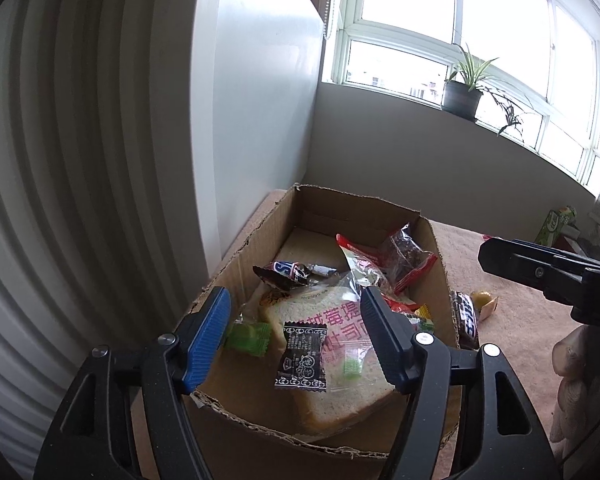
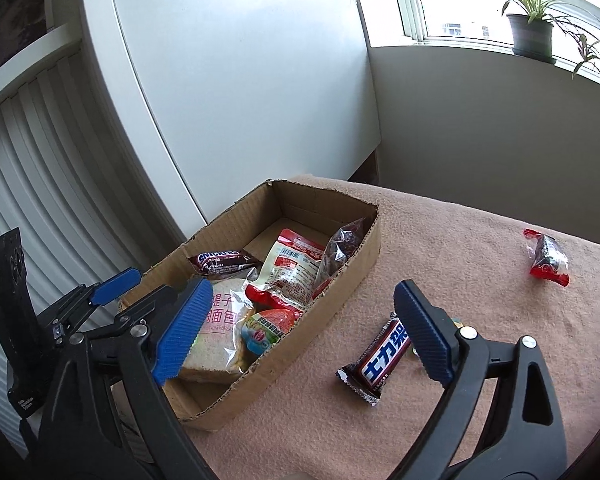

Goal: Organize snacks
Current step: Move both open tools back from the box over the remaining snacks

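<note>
Both claws stand open and hold nothing. We see the left gripper (image 1: 296, 334) poised over the near end of the cardboard box (image 1: 440, 258), its blue pads (image 1: 208, 334) apart; between them, loose on the packaged bread slice (image 1: 340, 360), lies a small black candy wrapper (image 1: 302, 356), with a green candy (image 1: 246, 336) at nine o'clock of it. Farther in, at twelve o'clock, we note a Snickers bar (image 1: 288, 272), then a red-and-white snack packet (image 1: 364, 264) and a clear bag of dark pieces (image 1: 408, 250) against the far right wall.

In the right wrist view, the right gripper (image 2: 304, 328) spans wide: its left pad (image 2: 182, 330) sits over the box's near corner, its right pad (image 2: 420, 332) over the pink tablecloth (image 2: 480, 248), just beside a brown chocolate bar (image 2: 380, 360) lying outside the box. At two o'clock, well apart, rests a red-ended wrapped sweet (image 2: 548, 260). Beyond, a potted plant (image 2: 530, 30) stands on the windowsill.
</note>
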Motion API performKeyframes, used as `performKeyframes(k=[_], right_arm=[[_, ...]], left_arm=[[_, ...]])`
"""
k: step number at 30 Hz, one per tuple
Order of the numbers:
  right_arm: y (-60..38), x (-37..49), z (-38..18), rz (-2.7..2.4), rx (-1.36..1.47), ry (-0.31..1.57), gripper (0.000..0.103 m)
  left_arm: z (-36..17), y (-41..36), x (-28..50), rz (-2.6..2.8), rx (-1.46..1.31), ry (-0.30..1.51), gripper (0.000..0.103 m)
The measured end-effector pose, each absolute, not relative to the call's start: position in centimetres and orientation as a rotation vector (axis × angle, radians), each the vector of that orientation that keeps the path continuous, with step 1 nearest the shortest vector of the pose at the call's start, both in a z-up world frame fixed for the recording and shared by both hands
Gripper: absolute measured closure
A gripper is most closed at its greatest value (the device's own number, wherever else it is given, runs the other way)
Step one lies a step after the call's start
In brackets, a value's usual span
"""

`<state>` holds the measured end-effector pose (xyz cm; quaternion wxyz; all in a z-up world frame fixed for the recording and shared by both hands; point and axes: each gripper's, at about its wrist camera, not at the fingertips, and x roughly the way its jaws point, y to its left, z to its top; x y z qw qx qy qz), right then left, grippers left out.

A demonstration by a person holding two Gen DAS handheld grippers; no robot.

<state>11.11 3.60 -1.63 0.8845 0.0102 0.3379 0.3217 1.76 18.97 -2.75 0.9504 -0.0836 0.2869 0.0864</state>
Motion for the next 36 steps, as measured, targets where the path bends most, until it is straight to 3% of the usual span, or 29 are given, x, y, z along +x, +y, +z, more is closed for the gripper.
performKeyframes(k=[26,36], right_arm=[[-15.9,16.9,-1.9,0.442,0.318,0.739,0.009],[-16.5,17.4,-2.7,0.509,0.303,0.789,0.009]], left_arm=[[-0.9,9.3,2.8,-0.008,-0.06,0.556,0.035],[-2.4,3.2,3.4,-0.103,-0.01,0.604,0.035]])
